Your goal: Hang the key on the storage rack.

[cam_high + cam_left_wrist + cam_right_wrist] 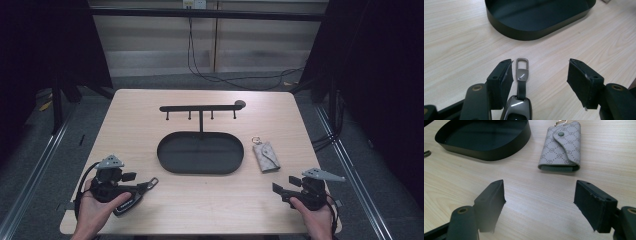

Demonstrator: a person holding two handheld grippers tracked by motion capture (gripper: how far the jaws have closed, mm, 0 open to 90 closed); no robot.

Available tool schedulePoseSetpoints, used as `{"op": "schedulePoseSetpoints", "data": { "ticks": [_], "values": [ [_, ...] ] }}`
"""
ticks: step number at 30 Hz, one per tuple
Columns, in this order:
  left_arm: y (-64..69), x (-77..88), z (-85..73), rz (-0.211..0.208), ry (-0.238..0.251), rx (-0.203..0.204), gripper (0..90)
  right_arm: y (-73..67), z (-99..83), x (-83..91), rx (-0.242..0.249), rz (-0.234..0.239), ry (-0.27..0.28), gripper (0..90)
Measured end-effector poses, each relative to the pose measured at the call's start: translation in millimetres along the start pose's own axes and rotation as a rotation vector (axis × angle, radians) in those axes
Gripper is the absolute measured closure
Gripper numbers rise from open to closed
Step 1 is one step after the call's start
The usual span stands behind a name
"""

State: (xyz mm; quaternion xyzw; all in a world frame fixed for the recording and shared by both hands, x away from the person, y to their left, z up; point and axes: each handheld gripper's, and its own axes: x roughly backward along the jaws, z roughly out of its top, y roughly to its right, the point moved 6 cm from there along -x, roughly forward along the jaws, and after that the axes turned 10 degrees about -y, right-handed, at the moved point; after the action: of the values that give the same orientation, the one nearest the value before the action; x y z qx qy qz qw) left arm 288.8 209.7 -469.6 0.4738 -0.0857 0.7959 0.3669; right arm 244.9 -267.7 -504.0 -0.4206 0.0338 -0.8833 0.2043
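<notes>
Left claw: held low over the near left of the pale wood-grain surface; jaws stand wide, pads pressing on nothing.
Dark grey glossy car key fob with strap and metal clasp: lies on the surface between the left claw's jaws, close beside one pad; clasp end points toward the tray. In the high view it lies just ahead of the left claw.
Black oval metal tray with hook rail on a post: centre of the surface, between the two claws and farther back.
Grey patterned fabric key pouch with snap flap and gold ring: flat on the surface, just right of the tray, apart from it.
Right claw: near right of the surface, jaws wide with only bare surface between them; the pouch lies ahead.
</notes>
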Motion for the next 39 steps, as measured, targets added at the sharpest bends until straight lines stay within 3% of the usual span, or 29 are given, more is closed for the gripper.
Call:
{"op": "schedulePoseSetpoints", "data": {
  "ticks": [3, 6, 10, 14, 20, 24, 28, 39],
  "values": [
    [1.9, -3.0, 2.4, -0.013, -0.049, -0.023, 37.0, -0.9, -0.1, -0.4, 0.007, 0.002, -0.006, 24.3],
    [1.9, -5.8, 4.9, 0.007, -0.086, -0.049, 37.0, -0.9, -0.2, -1.4, 0.009, 0.002, -0.009, 24.0],
    [2.1, -5.2, 11.7, 0.015, -0.088, -0.061, 37.1, -1.1, -0.4, -1.2, 0.008, 0.005, -0.010, 23.8],
    [2.7, -7.7, 18.3, -0.009, -0.107, -0.074, 40.7, -1.6, -0.4, -1.7, 0.012, 0.006, -0.013, 23.8],
    [1.8, -17.0, 23.0, -0.014, -0.153, -0.073, 42.6, -1.1, -0.5, -2.1, 0.011, 0.007, -0.015, 23.7],
    [1.8, -23.6, 22.6, -0.029, -0.194, -0.097, 42.6, -0.9, -0.5, -2.0, 0.011, -0.001, -0.015, 22.9],
    [-2.3, -24.6, 23.7, -0.019, -0.204, -0.090, 43.4, -0.5, -0.5, -2.1, 0.008, -0.001, -0.015, 22.8],
    [-3.0, -30.1, 30.4, 0.038, -0.258, -0.142, 56.2, -0.9, -0.9, -2.3, 0.008, -0.005, -0.020, 22.3]
  ]
}}
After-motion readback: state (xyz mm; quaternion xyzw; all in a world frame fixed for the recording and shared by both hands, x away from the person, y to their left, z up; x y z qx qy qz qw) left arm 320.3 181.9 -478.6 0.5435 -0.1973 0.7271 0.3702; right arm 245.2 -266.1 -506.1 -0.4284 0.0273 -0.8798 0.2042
